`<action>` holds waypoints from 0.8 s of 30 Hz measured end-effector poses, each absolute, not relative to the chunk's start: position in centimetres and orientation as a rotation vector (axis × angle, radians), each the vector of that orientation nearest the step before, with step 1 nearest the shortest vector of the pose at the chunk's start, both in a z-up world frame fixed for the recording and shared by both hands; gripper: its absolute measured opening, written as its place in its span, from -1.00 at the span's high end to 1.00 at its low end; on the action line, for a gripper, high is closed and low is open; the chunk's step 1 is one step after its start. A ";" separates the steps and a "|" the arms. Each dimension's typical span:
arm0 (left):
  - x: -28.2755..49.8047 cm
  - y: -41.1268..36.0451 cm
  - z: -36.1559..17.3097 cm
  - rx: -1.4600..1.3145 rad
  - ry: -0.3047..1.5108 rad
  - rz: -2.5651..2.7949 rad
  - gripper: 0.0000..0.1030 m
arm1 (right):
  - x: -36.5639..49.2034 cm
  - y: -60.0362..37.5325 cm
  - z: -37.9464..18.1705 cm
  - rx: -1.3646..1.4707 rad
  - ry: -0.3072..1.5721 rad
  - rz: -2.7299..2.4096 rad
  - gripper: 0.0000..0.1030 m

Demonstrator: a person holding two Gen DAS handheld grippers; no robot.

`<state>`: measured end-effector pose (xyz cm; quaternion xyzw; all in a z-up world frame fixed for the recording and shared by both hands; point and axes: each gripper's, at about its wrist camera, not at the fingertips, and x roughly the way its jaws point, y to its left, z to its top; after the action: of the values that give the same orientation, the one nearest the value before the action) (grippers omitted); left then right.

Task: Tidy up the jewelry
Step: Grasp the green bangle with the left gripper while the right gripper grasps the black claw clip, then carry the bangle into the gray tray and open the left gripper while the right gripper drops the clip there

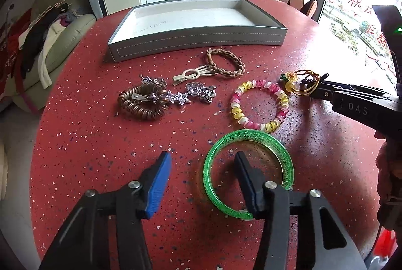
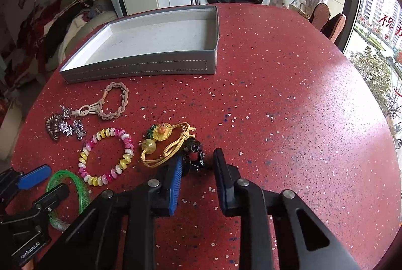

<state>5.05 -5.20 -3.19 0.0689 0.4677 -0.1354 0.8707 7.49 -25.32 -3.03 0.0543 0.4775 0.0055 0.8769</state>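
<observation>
Nothing has reached the grey tray (image 1: pixel 196 42) yet. It stands bare at the far side of the red tabletop (image 1: pixel 100 144), its open top facing up so pieces can simply be dropped in, and all the jewelry lies loose in front of it.

The left claw (image 1: pixel 202 156) is angled down over the green bangle (image 1: pixel 251 138), which lies flat nearest the camera. Its black finger sits inside the ring and its blue-padded finger outside, with the left part of the rim between them. That straddle seems chosen because a thin hoop lying flat can only be pinched across its wall. The blue pad is clearly apart from the rim, so this claw is released and holds nothing.

The right claw (image 2: pixel 198 155) is lowered to the yellow cord tie with a flower (image 2: pixel 163 130), just right of the pink and yellow bead bracelet (image 2: pixel 105 156). A small dark piece (image 2: pixel 194 156) at the cord's end lies between its fingers. The blue pad is against or just beside it, but a gap shows on the black finger's side, so I read this claw as partly closed yet not gripping. Going for the solid end instead of the slack loops probably gives a firmer hold.

Farther back lie a braided brown tie (image 1: pixel 236 61), a cream clip (image 1: pixel 188 75), star clips (image 1: pixel 181 97) and a copper coil tie (image 1: pixel 140 114), crowded together and touching; they look best lifted one at a time
</observation>
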 end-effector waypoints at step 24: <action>7.7 -1.5 1.9 -0.044 0.967 -0.395 0.48 | 7.1 -28.1 2.6 0.246 0.952 0.054 0.47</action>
<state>7.67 -1.51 1.86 -0.0209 0.4617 -0.1886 0.8665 7.14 -28.06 2.64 0.1182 0.4572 0.0260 0.8811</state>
